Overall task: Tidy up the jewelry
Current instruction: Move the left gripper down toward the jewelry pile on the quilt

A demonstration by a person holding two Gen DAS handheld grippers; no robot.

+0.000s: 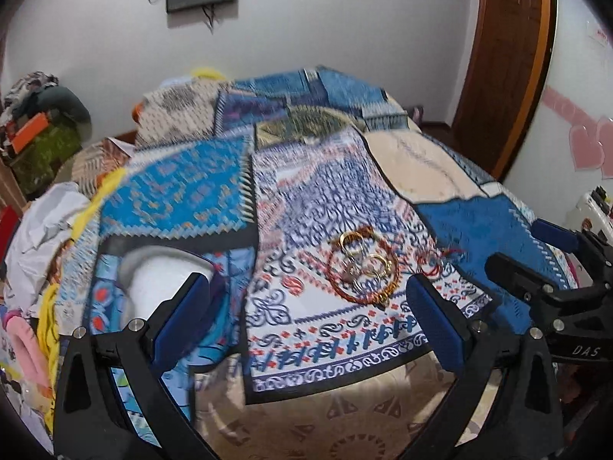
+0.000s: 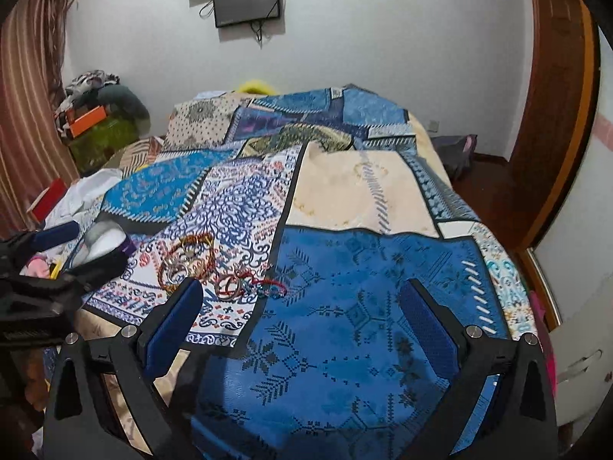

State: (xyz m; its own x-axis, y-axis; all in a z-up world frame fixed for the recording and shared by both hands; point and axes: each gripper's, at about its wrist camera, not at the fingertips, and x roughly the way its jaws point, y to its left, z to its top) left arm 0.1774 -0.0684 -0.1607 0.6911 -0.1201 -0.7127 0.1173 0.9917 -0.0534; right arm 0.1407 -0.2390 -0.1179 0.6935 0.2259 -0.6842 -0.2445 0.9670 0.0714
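Note:
A pile of bangles [image 1: 362,268], gold and red, lies on the white-and-blue patterned cloth [image 1: 325,318] on the bed. It also shows in the right wrist view [image 2: 187,258]. A smaller tangle of red thread jewelry [image 1: 433,262] lies just right of it, seen too in the right wrist view [image 2: 245,281]. A white round box [image 1: 161,283] with a purple rim sits to the left, also in the right wrist view [image 2: 107,241]. My left gripper [image 1: 306,318] is open and empty, just short of the bangles. My right gripper [image 2: 302,322] is open and empty over the blue cloth, right of the jewelry.
The bed is covered with patchwork cloths [image 2: 356,268]. Clothes and papers [image 1: 38,230] are heaped at its left edge. A wooden door [image 1: 505,57] stands at the right, and a wall screen [image 2: 247,0] hangs behind the bed. A white cabinet [image 2: 578,364] stands at the right.

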